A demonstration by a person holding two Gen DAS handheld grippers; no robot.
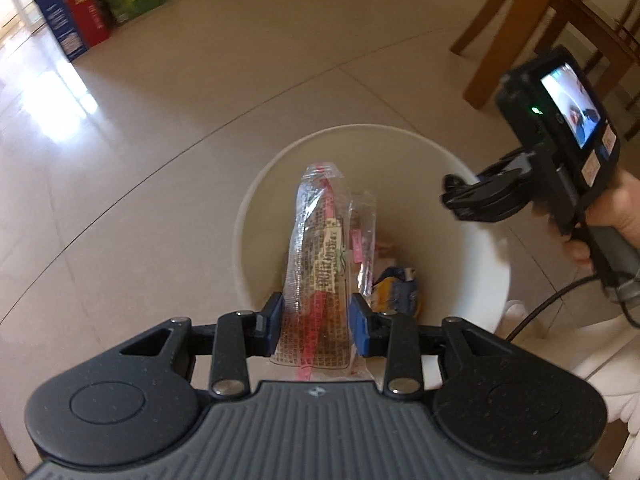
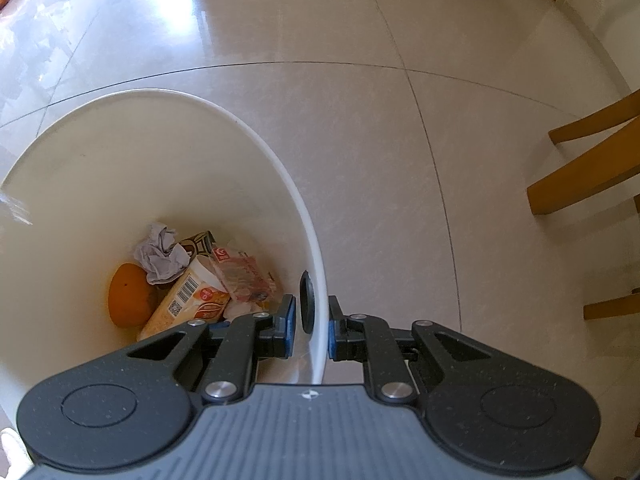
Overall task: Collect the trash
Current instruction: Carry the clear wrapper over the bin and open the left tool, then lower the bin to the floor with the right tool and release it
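Deposit step in hand: left gripper (image 1: 316, 322) clamps a clear printed plastic wrapper (image 1: 320, 248) above the round white plastic bin (image 2: 280, 160), whose rim at three o'clock the right gripper (image 2: 312, 328) pinches; next, release.

Bin (image 2: 256, 136): plain white, cream inside. Wrapper (image 1: 320, 256): clear plastic, brown grid print, pink-red stripe, pale label. Inside bin: orange fruit (image 2: 130, 296), grey-white crumpled paper (image 2: 160, 256), tan carton with barcode (image 2: 192, 300), pink packet (image 2: 244, 280). Gripper pads (image 1: 358, 320) blue, bodies black. Floor (image 2: 360, 140) beige tile, chair legs (image 2: 580, 184) amber wood.
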